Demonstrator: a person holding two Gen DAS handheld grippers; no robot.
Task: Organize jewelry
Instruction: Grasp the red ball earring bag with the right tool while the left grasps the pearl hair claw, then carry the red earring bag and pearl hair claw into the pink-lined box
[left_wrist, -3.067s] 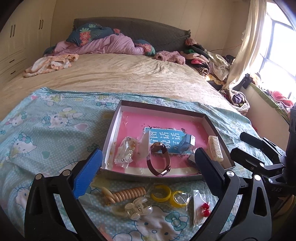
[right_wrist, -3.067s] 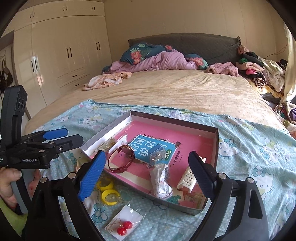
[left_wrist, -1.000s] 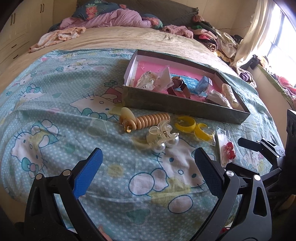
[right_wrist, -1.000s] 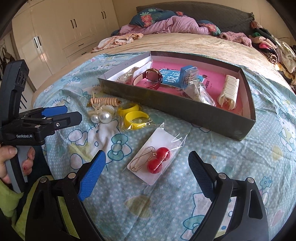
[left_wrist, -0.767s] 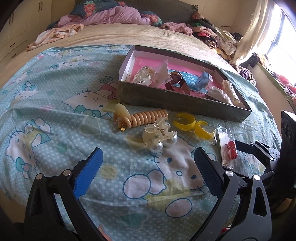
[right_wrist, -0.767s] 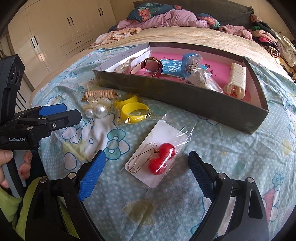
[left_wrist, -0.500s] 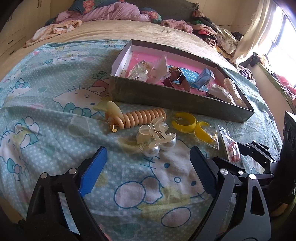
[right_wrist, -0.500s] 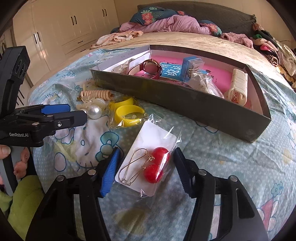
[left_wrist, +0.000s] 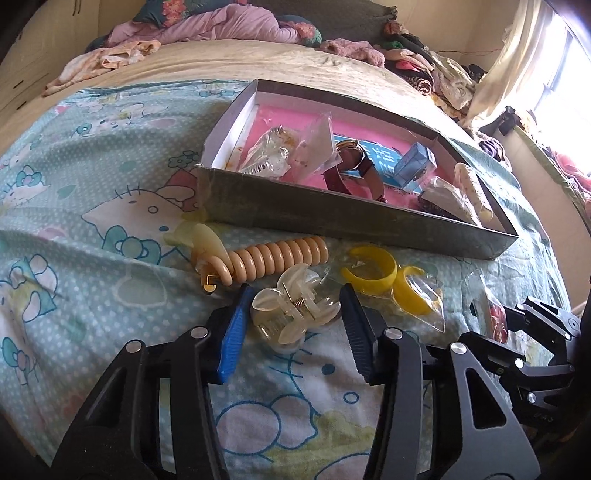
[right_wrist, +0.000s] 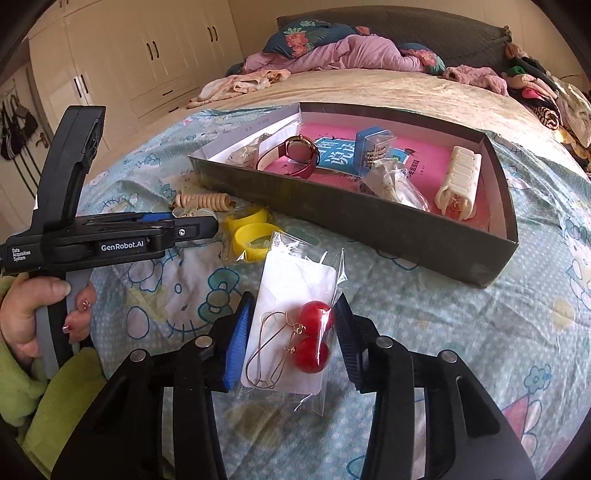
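Between left claw (left_wrist: 293, 325) pads, hair clip (left_wrist: 291, 314)

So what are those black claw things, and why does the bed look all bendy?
Those claws are grippers, like big tongs, and a person holds one in each hand. Each has a tiny wide-angle camera that bends the picture.

The left camera shows the left gripper with its two fingers on either side of a clear hair claw clip lying on the cartoon-cat bedsheet. They look very close, but I cannot tell if they are squeezing it.

The right camera shows the right gripper around a little bag of red ball earrings.

Nearby lie a coiled beige hair tie and yellow hoops. The grey box holds a watch and other bits.
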